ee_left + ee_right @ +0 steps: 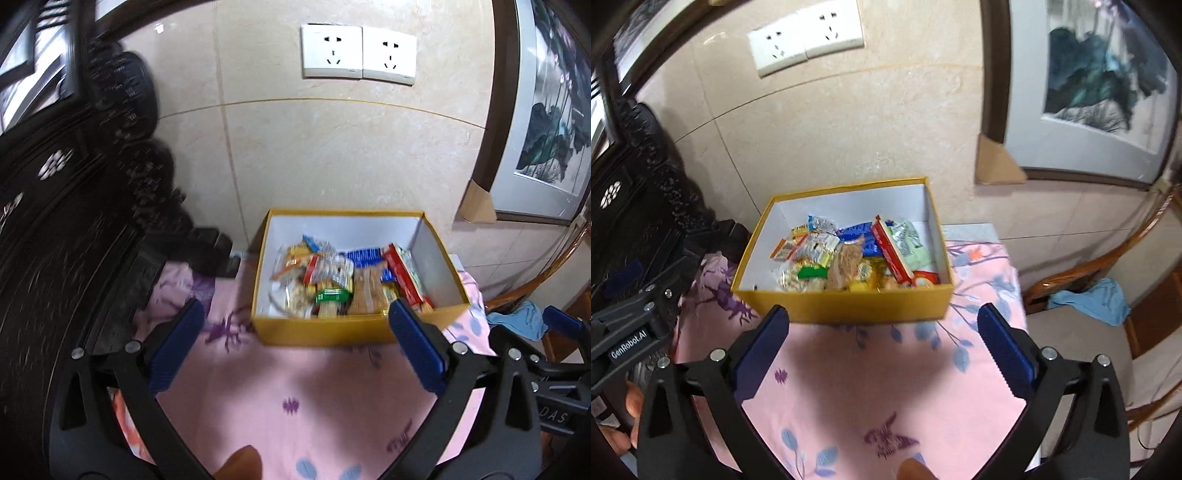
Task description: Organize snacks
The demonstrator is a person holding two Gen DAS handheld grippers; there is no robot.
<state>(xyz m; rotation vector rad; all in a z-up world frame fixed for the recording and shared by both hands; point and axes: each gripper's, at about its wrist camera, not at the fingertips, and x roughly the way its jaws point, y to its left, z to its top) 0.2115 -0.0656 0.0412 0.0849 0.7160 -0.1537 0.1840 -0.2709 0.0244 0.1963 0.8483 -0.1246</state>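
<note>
Yellow cardboard box (325, 328) of wrapped snacks (343, 277) sits centre frame on pink floral cloth (295, 398), both grippers spread wide and empty.

Left wrist view, left to right: dark carved wooden cabinet (55, 240) fills the left edge; left gripper (295, 317) jaws apart, nothing between them, blue pads short of the box's near wall; right of it, framed painting (546, 110). Right wrist view: box (849, 306) centre, snacks (849, 258) piled inside; right gripper (882, 321) jaws apart, empty; blue rag (1097, 301) on wooden chair (1078, 273) at right.
</note>
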